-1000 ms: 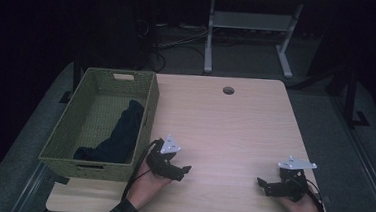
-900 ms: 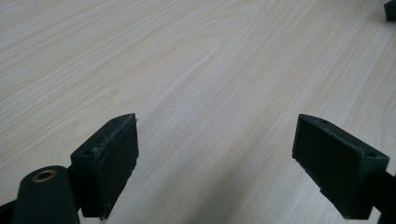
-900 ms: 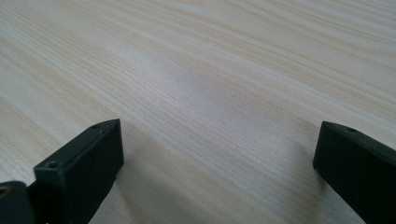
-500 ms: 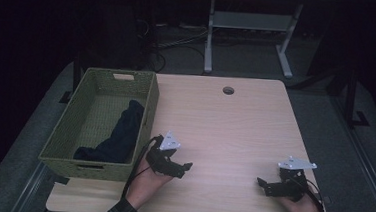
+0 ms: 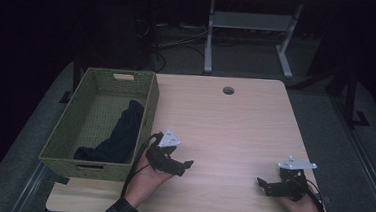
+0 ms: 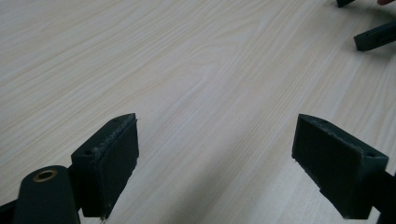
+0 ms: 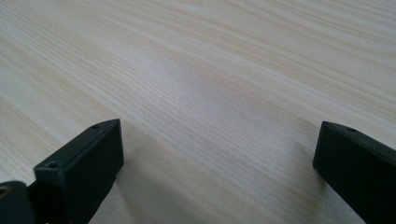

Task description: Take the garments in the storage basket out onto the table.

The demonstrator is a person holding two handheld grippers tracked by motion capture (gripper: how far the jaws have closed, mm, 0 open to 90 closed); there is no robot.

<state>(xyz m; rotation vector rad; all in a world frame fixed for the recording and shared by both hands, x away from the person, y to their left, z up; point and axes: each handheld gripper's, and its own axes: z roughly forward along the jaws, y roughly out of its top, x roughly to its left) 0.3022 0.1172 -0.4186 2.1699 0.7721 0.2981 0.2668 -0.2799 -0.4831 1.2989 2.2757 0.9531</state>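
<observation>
My left gripper (image 5: 184,167) rests low over the light wooden table (image 5: 224,128), just right of a green woven basket (image 5: 149,101). Its jaws point right and stand wide open with nothing between them (image 6: 215,135). A dark blue cloth (image 5: 121,131) lies crumpled inside the basket, reaching from the near left corner up along the right wall. My right gripper (image 5: 263,187) sits near the table's front right corner and points left. It is open over bare wood (image 7: 219,140). In the left gripper view, the right gripper's jaw tips (image 6: 373,35) show at the top right.
A round cable hole (image 5: 228,90) lies near the table's far edge. Behind the table, a white metal stand (image 5: 247,25) and cables (image 5: 175,47) sit on the dark floor. Bare wood stretches between the two grippers.
The left gripper has shifted slightly away from the front edge. The right gripper, the basket and the cloth look unchanged.
</observation>
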